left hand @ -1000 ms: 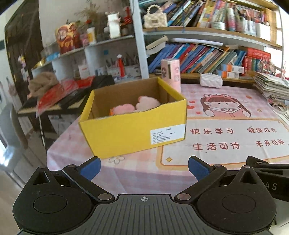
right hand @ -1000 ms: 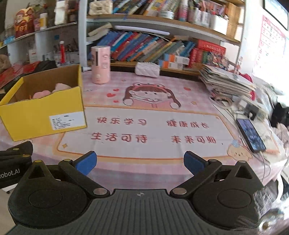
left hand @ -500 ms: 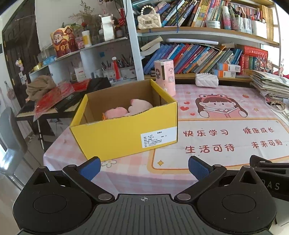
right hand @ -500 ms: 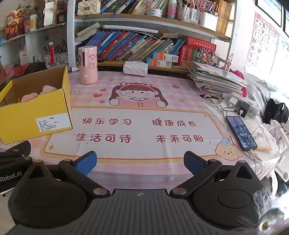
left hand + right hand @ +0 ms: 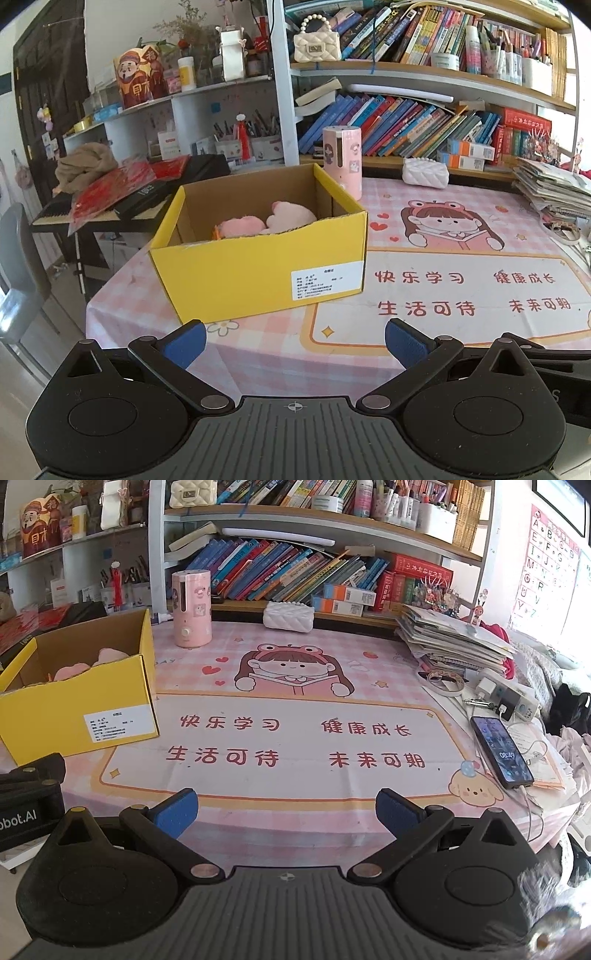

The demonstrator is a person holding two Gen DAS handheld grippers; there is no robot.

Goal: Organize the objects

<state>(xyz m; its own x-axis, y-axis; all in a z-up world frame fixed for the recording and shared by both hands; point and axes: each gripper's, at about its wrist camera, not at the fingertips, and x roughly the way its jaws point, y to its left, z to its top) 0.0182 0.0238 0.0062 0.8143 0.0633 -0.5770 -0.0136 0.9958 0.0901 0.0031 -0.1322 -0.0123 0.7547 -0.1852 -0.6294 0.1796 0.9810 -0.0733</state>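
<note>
Left wrist view: our left tool (image 5: 293, 338) hangs level at the near edge of the surface (image 5: 258, 354), released, gripping nothing. The box (image 5: 258, 273) sits at the left edge, plush (image 5: 266, 221) inside.

Right wrist view: our right tool (image 5: 286, 810) is likewise released and level. We judge sorting nearly done; next, pick a remaining item, perhaps the phone (image 5: 500, 751) at the right edge.

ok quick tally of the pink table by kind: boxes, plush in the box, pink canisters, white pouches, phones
box: 1
plush: 2
canister: 1
pouch: 1
phone: 1
total: 6
</note>
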